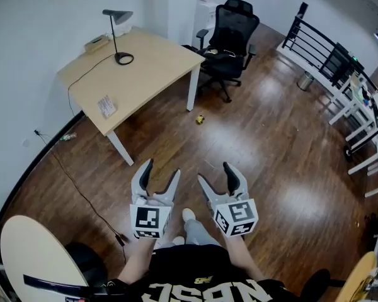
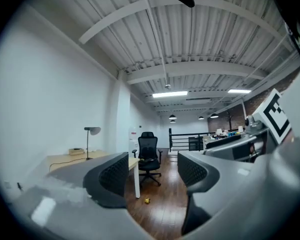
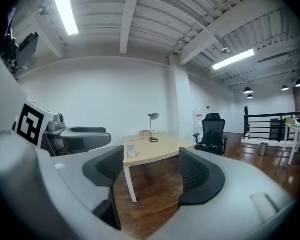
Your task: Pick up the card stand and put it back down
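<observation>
The card stand (image 1: 106, 106), a small white card holder, sits near the front edge of the light wooden table (image 1: 145, 68) at the upper left. In the right gripper view the card stand (image 3: 131, 151) shows on the table's near end. Both grippers hover over the wooden floor, well short of the table. My left gripper (image 1: 161, 168) is open with nothing between its jaws, and my right gripper (image 1: 214, 172) beside it is open and empty too. The left gripper (image 2: 152, 176) faces the chair and table leg; the right gripper (image 3: 151, 171) faces the table.
A desk lamp (image 1: 118, 24) with its cable and a small box (image 1: 96, 43) stand on the table's far side. A black office chair (image 1: 230, 39) sits beyond the table. A small yellow object (image 1: 200, 119) lies on the floor. White desks and a black railing (image 1: 315, 46) line the right.
</observation>
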Motion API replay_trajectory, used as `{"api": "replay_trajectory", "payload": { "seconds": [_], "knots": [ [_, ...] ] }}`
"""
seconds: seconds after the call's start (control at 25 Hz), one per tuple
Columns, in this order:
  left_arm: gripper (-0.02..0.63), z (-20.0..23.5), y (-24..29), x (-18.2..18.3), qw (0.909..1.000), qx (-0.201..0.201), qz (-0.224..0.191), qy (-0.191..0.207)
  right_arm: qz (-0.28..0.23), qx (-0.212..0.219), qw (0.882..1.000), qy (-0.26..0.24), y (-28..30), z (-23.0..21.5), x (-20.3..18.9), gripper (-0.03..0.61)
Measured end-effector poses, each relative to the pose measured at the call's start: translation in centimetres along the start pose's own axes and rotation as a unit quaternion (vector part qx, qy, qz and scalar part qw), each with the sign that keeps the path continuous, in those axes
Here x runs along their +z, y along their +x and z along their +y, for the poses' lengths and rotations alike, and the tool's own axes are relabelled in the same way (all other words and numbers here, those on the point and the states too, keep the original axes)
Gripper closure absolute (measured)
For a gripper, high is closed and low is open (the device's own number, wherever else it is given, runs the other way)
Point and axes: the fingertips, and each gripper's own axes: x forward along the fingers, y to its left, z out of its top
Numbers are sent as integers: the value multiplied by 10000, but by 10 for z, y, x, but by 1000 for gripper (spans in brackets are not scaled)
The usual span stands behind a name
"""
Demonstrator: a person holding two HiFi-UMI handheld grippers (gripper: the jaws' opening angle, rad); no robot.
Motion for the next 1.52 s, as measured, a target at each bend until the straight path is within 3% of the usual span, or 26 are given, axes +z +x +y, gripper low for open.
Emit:
{"api": "replay_trajectory", "payload": {
  "seconds": [0.32,0.56,0.72,0.96,1.28,1.52],
  "knots": [
    [305,97,55,12,9894,1445,-36,124,-245,1372,9893,-442,137,-6,41,229],
    [305,153,56,8,9706,2403,131,84,-313,2505,9659,-582,220,23,54,233],
    [305,206,47,3,9569,2900,136,65,-251,3032,9502,-680,272,63,54,235],
    [305,300,57,-6,9486,3162,34,92,-312,3531,9319,-772,357,124,60,235],
    [305,387,79,-4,9572,2889,-103,122,-187,3721,9245,-804,444,168,67,235],
    [281,409,96,-69,9581,2818,374,-339,228,3943,9154,-779,480,174,40,235]
  ]
}}
